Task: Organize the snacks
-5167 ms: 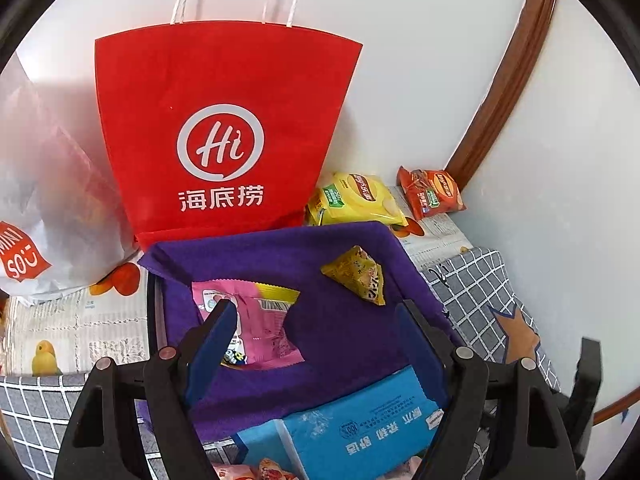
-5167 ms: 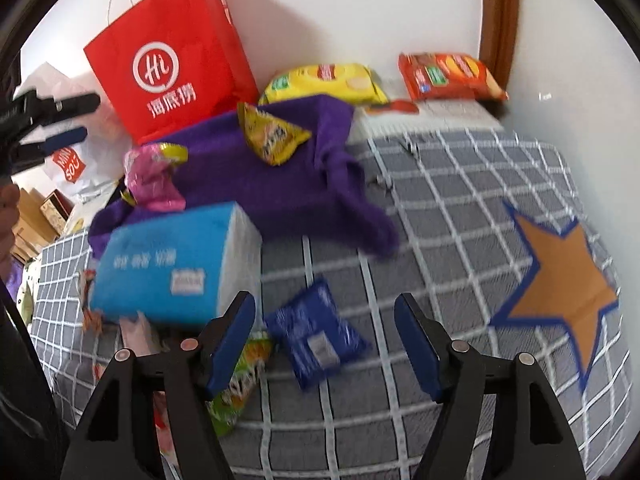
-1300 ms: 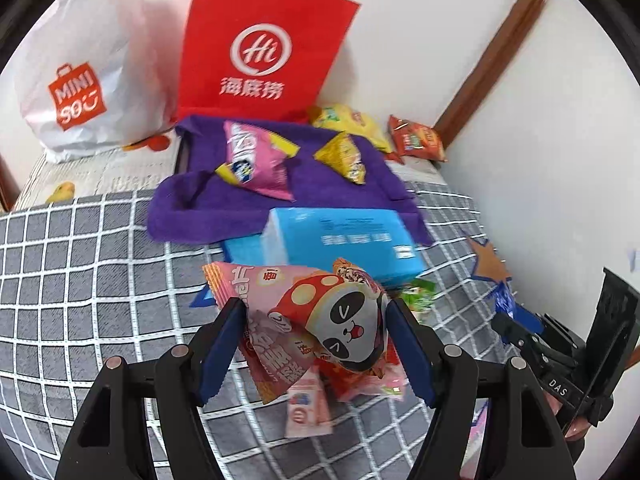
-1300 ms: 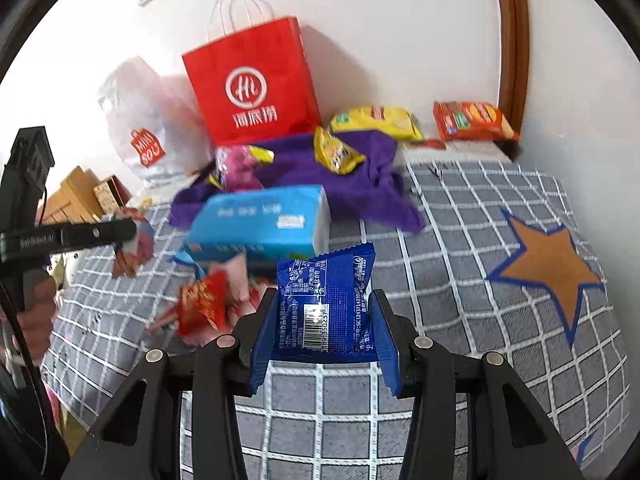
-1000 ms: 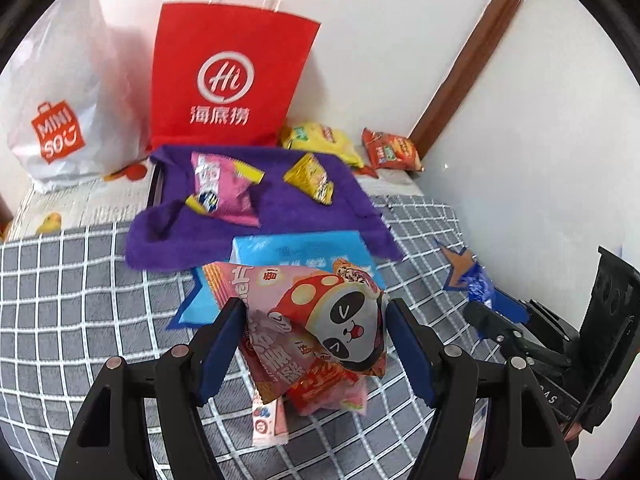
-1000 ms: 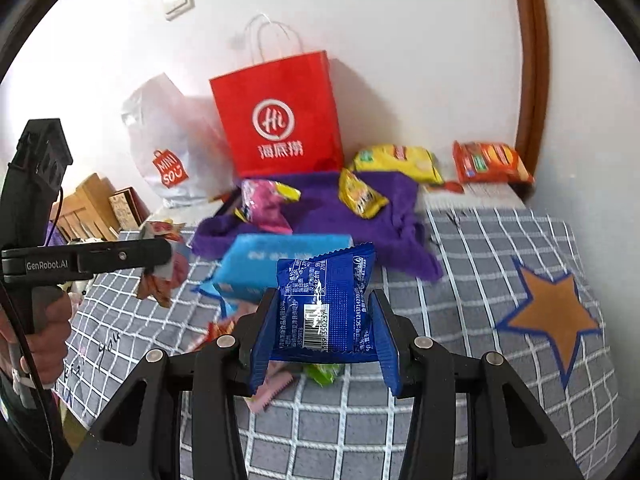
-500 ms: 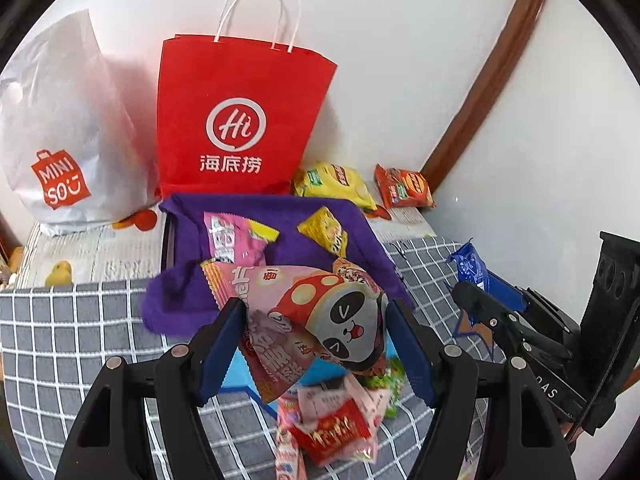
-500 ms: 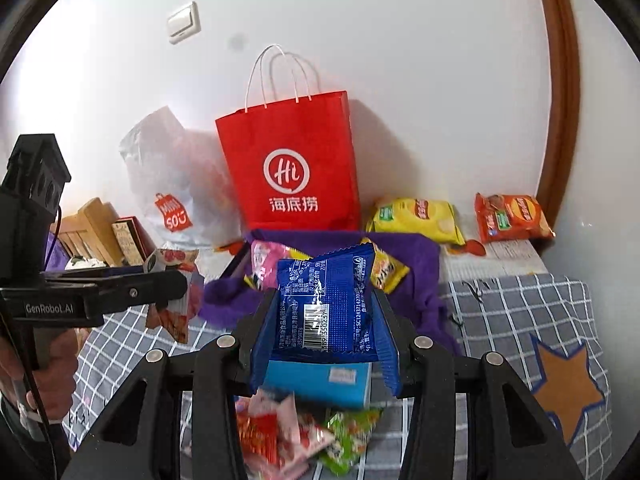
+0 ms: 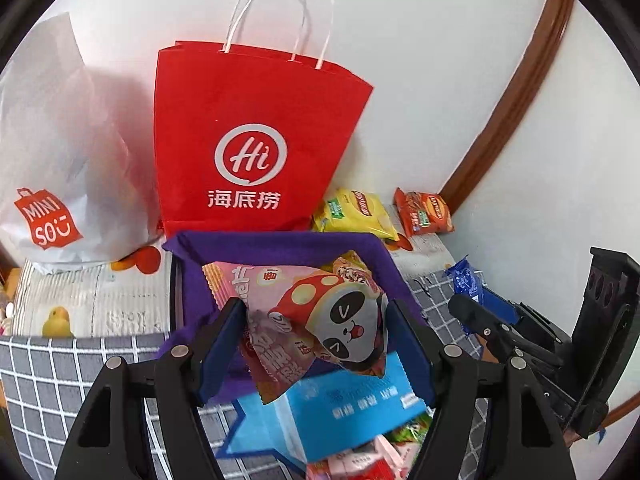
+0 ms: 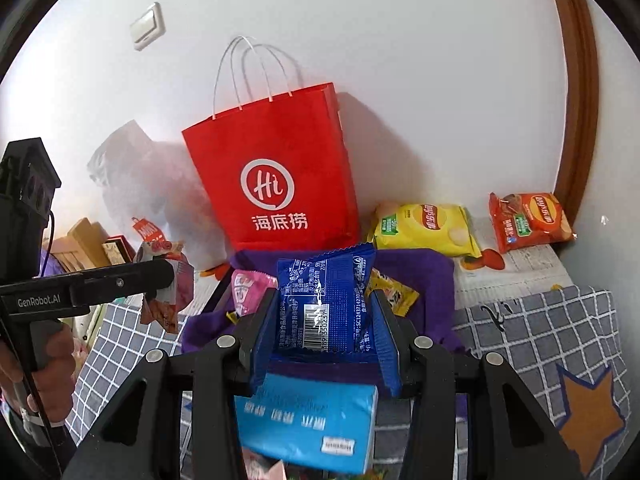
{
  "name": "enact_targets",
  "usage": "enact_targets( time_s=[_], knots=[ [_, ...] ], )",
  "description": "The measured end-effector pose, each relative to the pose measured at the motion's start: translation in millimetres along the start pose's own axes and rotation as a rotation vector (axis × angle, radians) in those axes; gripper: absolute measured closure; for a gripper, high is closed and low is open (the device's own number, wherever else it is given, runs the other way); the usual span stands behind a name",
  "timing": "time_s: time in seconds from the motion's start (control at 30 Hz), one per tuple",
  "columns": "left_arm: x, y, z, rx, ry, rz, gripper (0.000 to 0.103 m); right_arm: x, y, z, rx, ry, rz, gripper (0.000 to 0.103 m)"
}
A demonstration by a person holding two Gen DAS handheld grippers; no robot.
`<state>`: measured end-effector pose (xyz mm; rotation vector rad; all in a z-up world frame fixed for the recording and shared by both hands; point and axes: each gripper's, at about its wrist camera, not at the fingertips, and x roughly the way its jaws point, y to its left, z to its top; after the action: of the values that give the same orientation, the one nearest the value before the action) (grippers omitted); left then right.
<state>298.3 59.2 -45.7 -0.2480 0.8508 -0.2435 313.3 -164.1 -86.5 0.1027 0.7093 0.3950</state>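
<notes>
The left gripper (image 9: 316, 344) clamps a pink panda snack packet (image 9: 320, 316) above a purple cloth (image 9: 280, 246); the right gripper (image 10: 324, 340) pinches a blue snack packet (image 10: 326, 300) over a blue tissue pack (image 10: 308, 424), facing a red paper bag (image 10: 276, 168).

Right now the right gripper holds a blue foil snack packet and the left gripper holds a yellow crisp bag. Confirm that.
Not quite. The left gripper holds a pink packet with a panda face, as the left wrist view shows. The right gripper does hold the blue foil snack packet.
</notes>
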Motion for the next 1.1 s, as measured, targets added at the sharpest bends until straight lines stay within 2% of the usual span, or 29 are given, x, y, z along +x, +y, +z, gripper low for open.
enact_targets(
  time_s=[0.17, 0.4, 0.63, 0.77, 1.1],
  knots=[
    [19.9, 13.0, -2.1, -0.021, 0.024, -0.008, 0.032, 25.7, -6.2, -0.1, 0.014, 0.009, 0.015, 0.058],
    [45.6, 30.1, -8.1, -0.044, 0.08, 0.002, 0.032, 61.2, -19.7, -16.9, 0.036, 0.048, 0.006, 0.058],
    [57.1, 39.8, -10.5, -0.062, 0.101, 0.015, 0.032, 74.5, -36.7, -30.7, 0.067, 0.076, 0.001, 0.058],
    [62.3, 40.9, -11.4, -0.077, 0.12, -0.008, 0.032, 79.5, -44.4, -34.1, 0.08, 0.094, -0.008, 0.058],
    [65.5, 37.2, -12.5, -0.062, 0.13, -0.002, 0.032, 87.2, -38.7, -42.5, 0.035, 0.119, -0.042, 0.058]
  ],
)
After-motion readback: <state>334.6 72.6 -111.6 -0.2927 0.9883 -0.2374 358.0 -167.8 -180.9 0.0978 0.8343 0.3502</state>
